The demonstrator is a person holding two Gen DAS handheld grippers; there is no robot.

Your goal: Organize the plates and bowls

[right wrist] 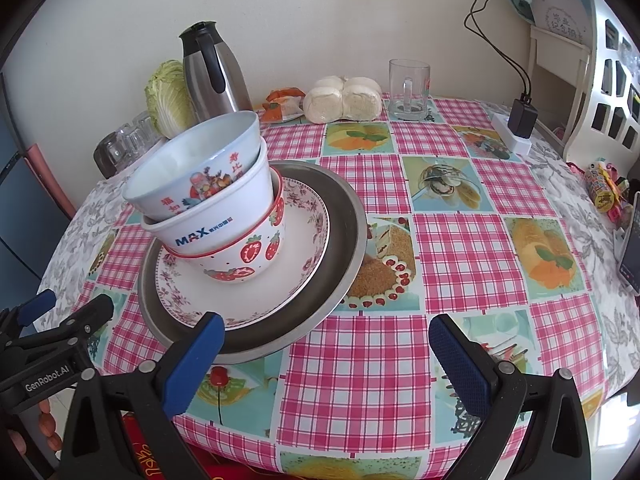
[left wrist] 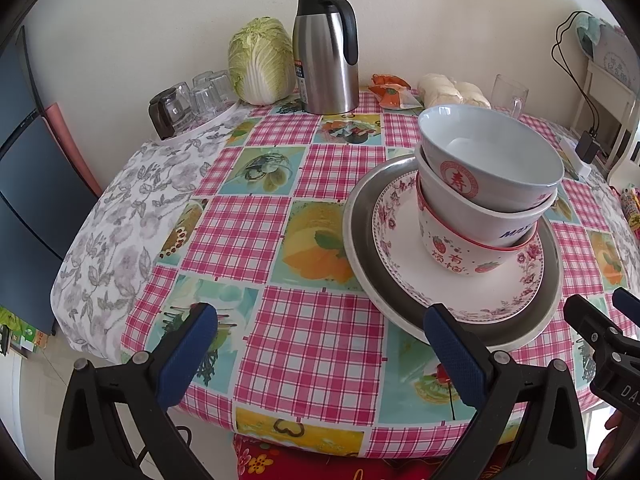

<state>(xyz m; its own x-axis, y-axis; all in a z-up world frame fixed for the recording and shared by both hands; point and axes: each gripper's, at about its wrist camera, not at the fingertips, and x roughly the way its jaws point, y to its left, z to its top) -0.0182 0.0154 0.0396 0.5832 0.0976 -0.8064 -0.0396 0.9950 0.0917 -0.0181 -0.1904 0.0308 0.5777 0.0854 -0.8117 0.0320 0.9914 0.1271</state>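
A stack stands on the checked tablecloth. A large metal plate (left wrist: 360, 240) (right wrist: 344, 216) is at the bottom. A floral plate (left wrist: 400, 240) (right wrist: 304, 240) lies in it. On that sit a strawberry bowl (left wrist: 452, 248) (right wrist: 256, 252), a white MAX bowl (left wrist: 464, 208) (right wrist: 224, 216) and a light blue bowl (left wrist: 492, 148) (right wrist: 200, 168), nested and leaning. My left gripper (left wrist: 320, 328) is open and empty, left of the stack's near rim. My right gripper (right wrist: 326, 340) is open and empty, right of the near rim. Each gripper shows at the edge of the other view.
A steel thermos jug (left wrist: 326, 52) (right wrist: 212, 76), a cabbage (left wrist: 260, 60), upturned glasses on a tray (left wrist: 192, 100), steamed buns (right wrist: 344, 98), a glass mug (right wrist: 408, 88) and a power strip with charger (right wrist: 518, 128) stand along the back. A white chair (right wrist: 600, 80) is at right.
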